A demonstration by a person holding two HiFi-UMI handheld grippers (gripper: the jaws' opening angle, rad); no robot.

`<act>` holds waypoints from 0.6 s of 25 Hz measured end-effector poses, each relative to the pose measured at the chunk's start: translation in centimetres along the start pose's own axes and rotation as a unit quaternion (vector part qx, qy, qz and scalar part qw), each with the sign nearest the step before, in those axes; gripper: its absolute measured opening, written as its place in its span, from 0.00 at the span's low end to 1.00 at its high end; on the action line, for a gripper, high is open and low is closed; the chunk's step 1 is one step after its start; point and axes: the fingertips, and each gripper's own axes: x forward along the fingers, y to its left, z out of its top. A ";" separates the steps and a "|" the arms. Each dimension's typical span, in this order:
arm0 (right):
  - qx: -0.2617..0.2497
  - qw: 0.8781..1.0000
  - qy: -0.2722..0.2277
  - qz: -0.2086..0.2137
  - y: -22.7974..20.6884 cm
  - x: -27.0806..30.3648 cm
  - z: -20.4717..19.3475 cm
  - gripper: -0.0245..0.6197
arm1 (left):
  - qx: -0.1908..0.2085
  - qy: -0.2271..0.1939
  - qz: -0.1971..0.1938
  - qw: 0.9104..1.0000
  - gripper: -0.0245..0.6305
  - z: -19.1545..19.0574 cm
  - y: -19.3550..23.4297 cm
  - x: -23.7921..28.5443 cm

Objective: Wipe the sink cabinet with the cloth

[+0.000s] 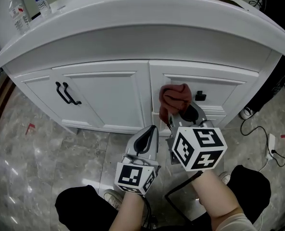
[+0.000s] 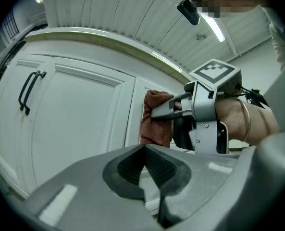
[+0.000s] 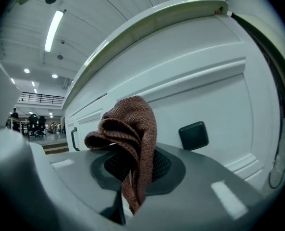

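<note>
Squeezing tight, the jaws of the right gripper (image 3: pixel 132 196) are pinching the reddish-brown cloth (image 3: pixel 129 129) low down. Most of the cloth is bunching up in folds above the pads.

The cloth is sitting up against the front of the white sink cabinet (image 1: pixel 108 97). It is resting at the left end of the right-hand drawer, just left of the black square knob (image 1: pixel 200 96). It is looking like it is touching the white front.

The left gripper (image 1: pixel 147 141) is waiting lower and nearer, just left of the right one. Its jaws are pressing together with nothing between them.

The cloth is looking soft, light and floppy, like a knitted rag. I am guessing it is going to bend and fold when it is being rubbed on the hard, smooth cabinet. A thin edge may be slipping out of the pads, so gripping the thick bunched middle is looking like the safest hold. Pushing gently is looking like enough, since the cloth is squashing flat so easily.
</note>
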 end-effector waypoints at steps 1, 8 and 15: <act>0.004 1.000 -0.002 -0.008 -0.6 -0.1 0.1 0.16 | 0.001 -0.002 -0.002 1.000 0.04 0.0 -0.2 0.1; 0.019 0.999 -0.005 -0.037 -2.3 -0.7 -0.1 0.16 | 0.001 0.003 -0.008 1.000 0.04 -0.1 -0.9 0.6; 0.056 0.996 0.005 -0.070 -4.7 -2.2 -0.9 0.16 | -0.018 -0.003 -0.015 1.000 0.04 -0.7 -1.7 1.2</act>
